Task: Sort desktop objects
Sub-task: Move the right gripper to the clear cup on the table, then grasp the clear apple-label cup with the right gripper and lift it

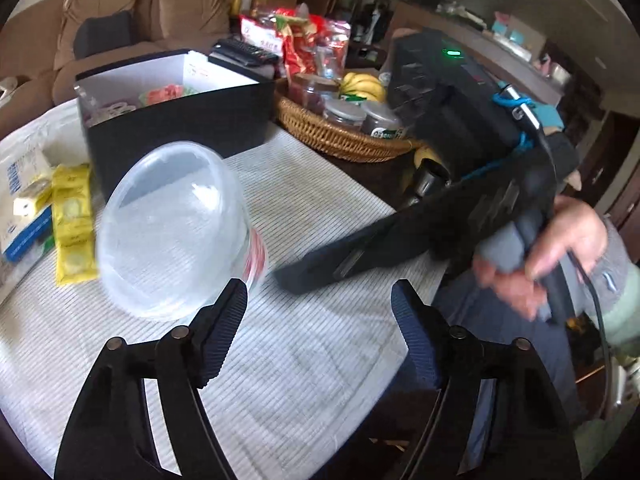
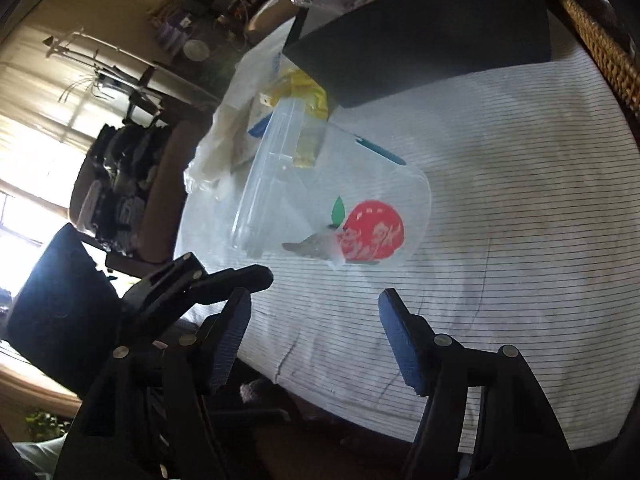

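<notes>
A striped cloth [image 2: 500, 200] covers the desk [image 1: 384, 184], with a black open box [image 1: 180, 120] at its far side. Near the box, a clear plastic cup [image 2: 332, 200] lies on its side. Both the left hand-held gripper [image 1: 320, 304] and the right hand-held gripper [image 2: 314, 312] hover just short of it, jaws apart and empty.

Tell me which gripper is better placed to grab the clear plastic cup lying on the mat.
Probably left. The left gripper is open with one finger beside the clear plastic cup's rim; the right gripper is open too, but farther back.

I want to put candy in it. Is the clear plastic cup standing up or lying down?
Lying down. The clear plastic cup rests on its side on the striped cloth, its wide mouth facing sideways.
</notes>
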